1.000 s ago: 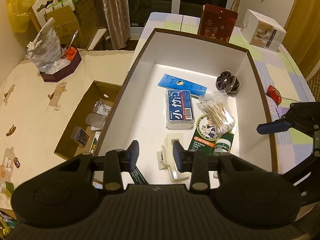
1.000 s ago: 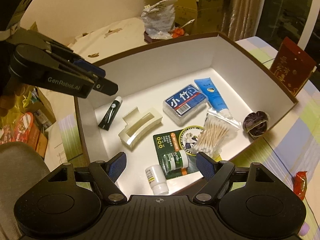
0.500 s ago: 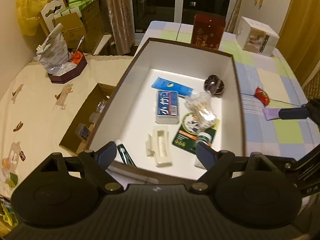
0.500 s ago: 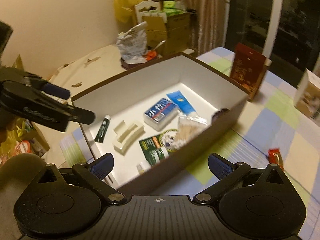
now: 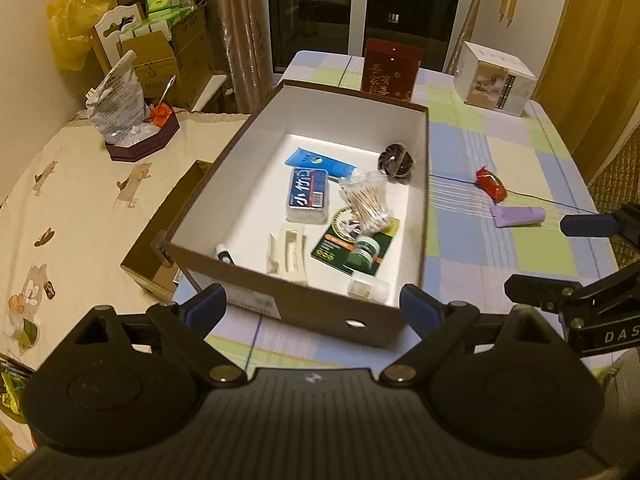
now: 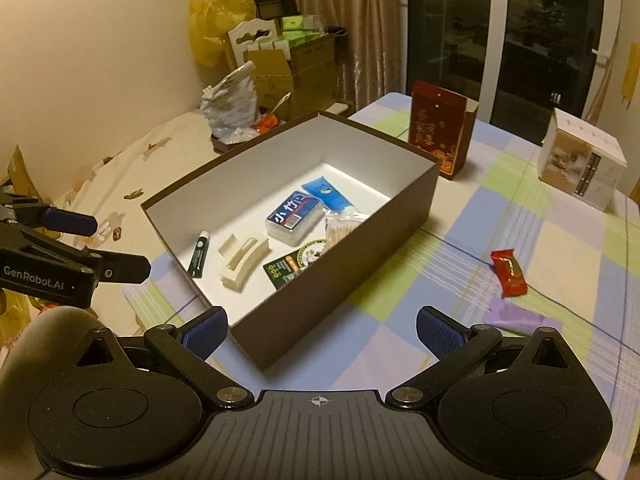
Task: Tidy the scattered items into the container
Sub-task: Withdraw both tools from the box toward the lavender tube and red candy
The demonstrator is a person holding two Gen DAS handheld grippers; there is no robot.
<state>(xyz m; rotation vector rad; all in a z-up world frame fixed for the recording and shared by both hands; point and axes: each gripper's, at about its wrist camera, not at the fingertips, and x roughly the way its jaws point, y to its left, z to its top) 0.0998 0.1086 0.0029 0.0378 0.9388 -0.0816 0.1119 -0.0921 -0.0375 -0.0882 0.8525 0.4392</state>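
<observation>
As both grippers pull back from the brown box [image 5: 280, 308], fingers now spread and empty, the left gripper [image 5: 314, 306] has left the hair clip [image 5: 288, 250] inside; a red packet [image 6: 509, 273] and purple tube [image 6: 520, 316] remain lower right.

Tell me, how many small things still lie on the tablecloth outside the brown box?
2: a red snack packet and a purple tube nearer the right gripper, both right of the box. Others may be hidden.

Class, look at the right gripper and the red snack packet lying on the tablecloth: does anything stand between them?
Nothing visible does. The red snack packet lies alone on the tablecloth, ahead of the open right gripper. The purple tube lies nearer, off to the side.
</observation>
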